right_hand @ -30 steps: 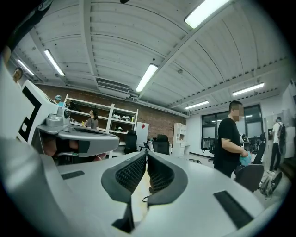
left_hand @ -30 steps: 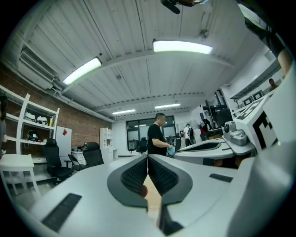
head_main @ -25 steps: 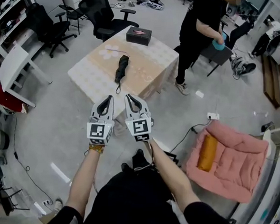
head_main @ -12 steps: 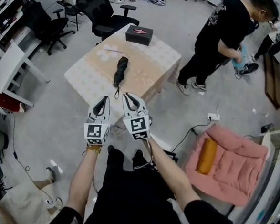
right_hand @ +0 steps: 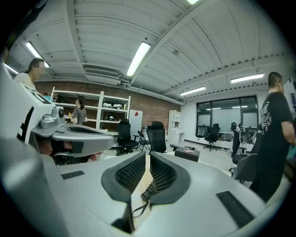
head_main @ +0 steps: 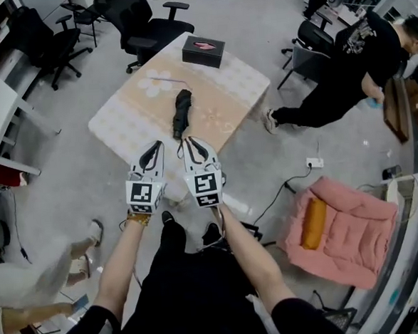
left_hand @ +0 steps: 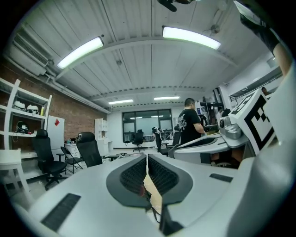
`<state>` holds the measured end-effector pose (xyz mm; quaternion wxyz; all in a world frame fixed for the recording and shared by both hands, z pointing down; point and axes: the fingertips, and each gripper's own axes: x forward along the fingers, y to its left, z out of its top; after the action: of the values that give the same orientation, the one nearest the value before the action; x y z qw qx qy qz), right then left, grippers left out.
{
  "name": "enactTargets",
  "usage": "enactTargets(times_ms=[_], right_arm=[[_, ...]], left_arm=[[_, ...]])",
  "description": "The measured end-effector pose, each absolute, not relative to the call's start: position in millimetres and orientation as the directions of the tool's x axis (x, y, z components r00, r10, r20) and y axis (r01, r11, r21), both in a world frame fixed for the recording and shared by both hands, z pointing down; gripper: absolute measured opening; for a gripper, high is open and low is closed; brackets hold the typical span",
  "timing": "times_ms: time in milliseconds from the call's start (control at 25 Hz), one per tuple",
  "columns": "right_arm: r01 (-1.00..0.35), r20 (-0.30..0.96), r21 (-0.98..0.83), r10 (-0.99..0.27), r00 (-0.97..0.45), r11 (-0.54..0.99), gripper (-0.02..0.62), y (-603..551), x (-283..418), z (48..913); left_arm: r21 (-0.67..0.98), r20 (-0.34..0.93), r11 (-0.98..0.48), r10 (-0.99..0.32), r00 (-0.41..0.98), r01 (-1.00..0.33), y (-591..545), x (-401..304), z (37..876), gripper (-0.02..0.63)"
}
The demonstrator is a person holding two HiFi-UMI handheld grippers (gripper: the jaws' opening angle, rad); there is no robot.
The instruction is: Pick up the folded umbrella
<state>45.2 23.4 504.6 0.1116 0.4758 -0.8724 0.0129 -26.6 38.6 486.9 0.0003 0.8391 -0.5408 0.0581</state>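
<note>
- Folded black umbrella (head_main: 182, 113) flat on the table (head_main: 119, 112), running from mid-table toward the near corner, handle end and strap closest to that corner.
- Left gripper (head_main: 157, 145) and right gripper (head_main: 188, 140) side by side at the near corner, both pointing across the table, marker cubes toward the person.
- Left gripper closed, ribbed pads tip to tip with only a thin slit, nothing pinched between them; tan tabletop visible through the gap below the tips.
- Right gripper likewise closed and holding nothing, tips just short of the umbrella.
- Handle (right_hand: 148, 191) and strap loop visible in the right gripper view through the opening under the closed tips, lying beyond the jaws, not clamped; contact with the gripper impossible to judge.
- Black box (head_main: 204, 51) by the far corner, well apart from the umbrella.
- Black chairs (head_main: 138, 25) on the floor beyond the table's far side.
- Person (head_main: 352, 67) in black off the right corner, bent forward, apart from the table.
- Pink cushion (head_main: 350, 238) on the floor to the right of the grippers, an orange pillow (head_main: 313, 223) on its left part.
</note>
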Motion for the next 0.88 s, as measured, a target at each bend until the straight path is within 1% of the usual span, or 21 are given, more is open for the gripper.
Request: enactTargets(times_ms=[240, 400, 640, 880], right_arm=[[-0.868, 0.237, 0.087, -0.856, -0.459, 0.489, 0.031, -1.9, 28.1, 513.1], [-0.877, 0.242, 0.079, -0.862, -0.445, 0.474, 0.035, -20.2, 27.7, 516.8], [-0.863, 0.230, 0.053, -0.847, -0.480, 0.503, 0.037, -56.1, 40.1, 524.4], [-0.846, 0.236, 0.031, -0.827, -0.511, 0.532, 0.044, -85.2, 55.1, 527.9]], left_arm=[[-0.040, 0.103, -0.486, -0.871, 0.480, -0.873, 11.3, -42.8, 491.6, 0.015], [-0.035, 0.117, -0.504, -0.859, 0.498, -0.863, -8.2, -41.8, 498.8, 0.015], [-0.049, 0.130, -0.477, -0.874, 0.467, -0.878, -44.6, -29.0, 505.3, 0.015], [-0.069, 0.150, -0.440, -0.892, 0.427, -0.895, -58.3, -18.8, 504.2, 0.015]])
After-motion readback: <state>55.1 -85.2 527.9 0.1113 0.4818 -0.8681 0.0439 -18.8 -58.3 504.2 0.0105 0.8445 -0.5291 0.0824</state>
